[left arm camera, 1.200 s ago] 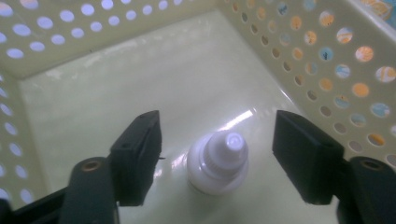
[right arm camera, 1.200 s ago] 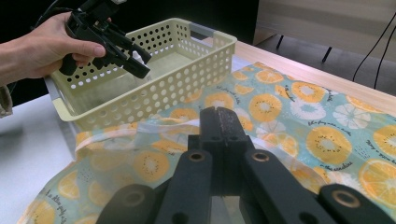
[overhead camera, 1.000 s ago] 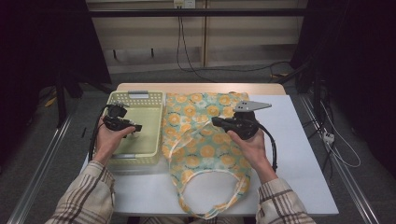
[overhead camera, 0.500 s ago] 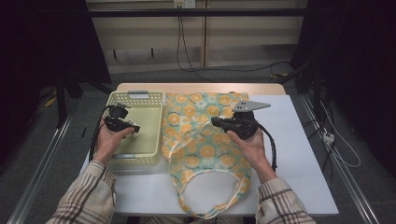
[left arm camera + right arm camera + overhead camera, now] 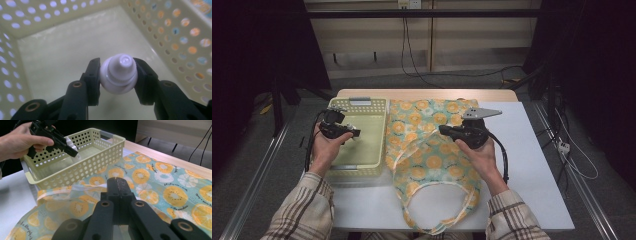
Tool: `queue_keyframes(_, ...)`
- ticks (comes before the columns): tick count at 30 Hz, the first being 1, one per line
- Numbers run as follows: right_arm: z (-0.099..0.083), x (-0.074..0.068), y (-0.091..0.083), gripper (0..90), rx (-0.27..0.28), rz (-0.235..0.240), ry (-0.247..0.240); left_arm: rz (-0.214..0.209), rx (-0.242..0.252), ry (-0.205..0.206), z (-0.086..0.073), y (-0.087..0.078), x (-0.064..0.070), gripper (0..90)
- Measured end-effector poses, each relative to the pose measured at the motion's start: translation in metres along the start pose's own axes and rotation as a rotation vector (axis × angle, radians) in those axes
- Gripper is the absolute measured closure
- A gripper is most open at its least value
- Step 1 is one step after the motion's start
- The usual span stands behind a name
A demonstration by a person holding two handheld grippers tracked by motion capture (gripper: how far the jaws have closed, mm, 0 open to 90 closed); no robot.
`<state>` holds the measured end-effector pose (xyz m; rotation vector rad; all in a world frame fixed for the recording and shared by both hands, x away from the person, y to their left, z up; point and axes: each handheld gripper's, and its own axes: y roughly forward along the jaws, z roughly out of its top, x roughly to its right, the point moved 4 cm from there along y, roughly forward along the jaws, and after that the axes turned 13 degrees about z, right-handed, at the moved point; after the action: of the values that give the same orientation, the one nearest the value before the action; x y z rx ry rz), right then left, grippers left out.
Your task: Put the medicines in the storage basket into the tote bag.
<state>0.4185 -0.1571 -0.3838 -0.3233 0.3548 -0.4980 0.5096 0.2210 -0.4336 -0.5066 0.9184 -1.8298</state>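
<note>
My left gripper [image 5: 354, 134] hangs over the pale yellow perforated basket [image 5: 384, 131], shut on a small white bottle [image 5: 119, 73]. The jaws press the bottle from both sides, its cap pointing away from the camera into the basket [image 5: 162, 32]. In the right gripper view the left gripper [image 5: 71, 150] holds the bottle [image 5: 73, 146] tilted down over the basket [image 5: 82, 167]. My right gripper [image 5: 443, 130] hovers over a teal tote bag with an orange-slice print [image 5: 427, 152]. Its jaws are shut [image 5: 117, 182], with nothing seen between them. The bag [image 5: 162, 177] lies flat beneath.
The bag's handles [image 5: 432, 227] loop toward the near table edge. A white mat [image 5: 527, 165] covers the table to the right of the bag. The basket stands against the bag's left side. Cables [image 5: 572, 160] hang off the table's right.
</note>
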Motion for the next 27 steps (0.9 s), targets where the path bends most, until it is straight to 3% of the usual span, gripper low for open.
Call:
queue_keyframes(14,0.002,-0.001,-0.002,90.0,0.008,-0.005,-0.007,-0.04,0.189,0.001,0.013,-0.049,0.011,60.3)
queue_keyframes(27,0.002,-0.002,-0.003,90.0,0.009,-0.004,-0.009,-0.122,0.329,0.031,0.015,-0.09,0.042,60.4)
